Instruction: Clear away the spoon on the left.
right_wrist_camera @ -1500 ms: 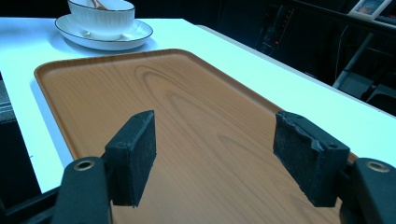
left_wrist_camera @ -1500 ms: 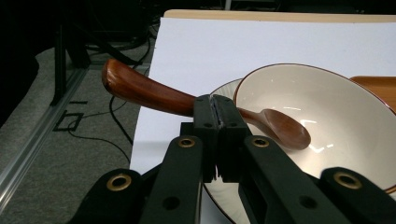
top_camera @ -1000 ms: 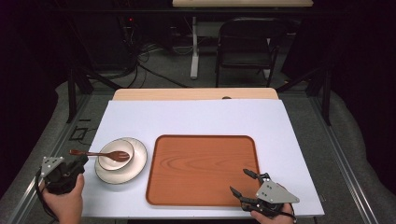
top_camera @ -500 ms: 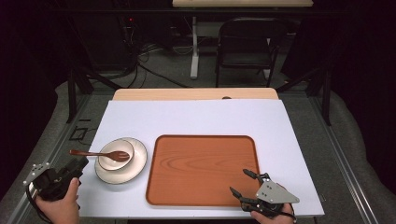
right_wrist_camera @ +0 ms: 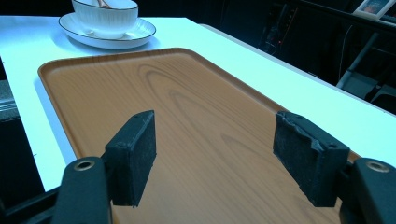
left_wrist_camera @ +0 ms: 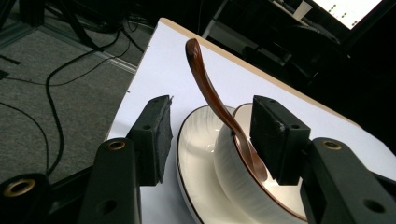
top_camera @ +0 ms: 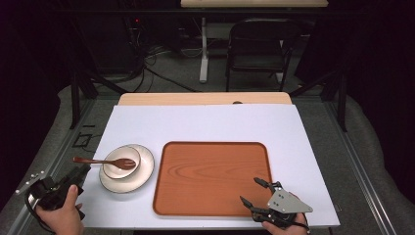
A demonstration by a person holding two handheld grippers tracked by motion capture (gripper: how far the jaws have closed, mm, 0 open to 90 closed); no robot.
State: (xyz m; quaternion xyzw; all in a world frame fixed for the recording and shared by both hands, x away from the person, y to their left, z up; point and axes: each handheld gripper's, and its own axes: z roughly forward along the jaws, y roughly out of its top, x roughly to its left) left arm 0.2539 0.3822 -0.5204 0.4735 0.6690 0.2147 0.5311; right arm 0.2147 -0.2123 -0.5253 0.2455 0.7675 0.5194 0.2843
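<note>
The spoon lies with its scoop in the bowl, which sits on a saucer at the tabletop's left side; its long axis runs across the table, handle tip out past the rim toward the left edge. Nothing looks started: the tray beside it is bare, and I'd guess any lifting is all left to do. The left gripper stands with jaws open, framing the spoon without touching, and the right gripper hangs open-jawed over the tray's near edge.
</note>
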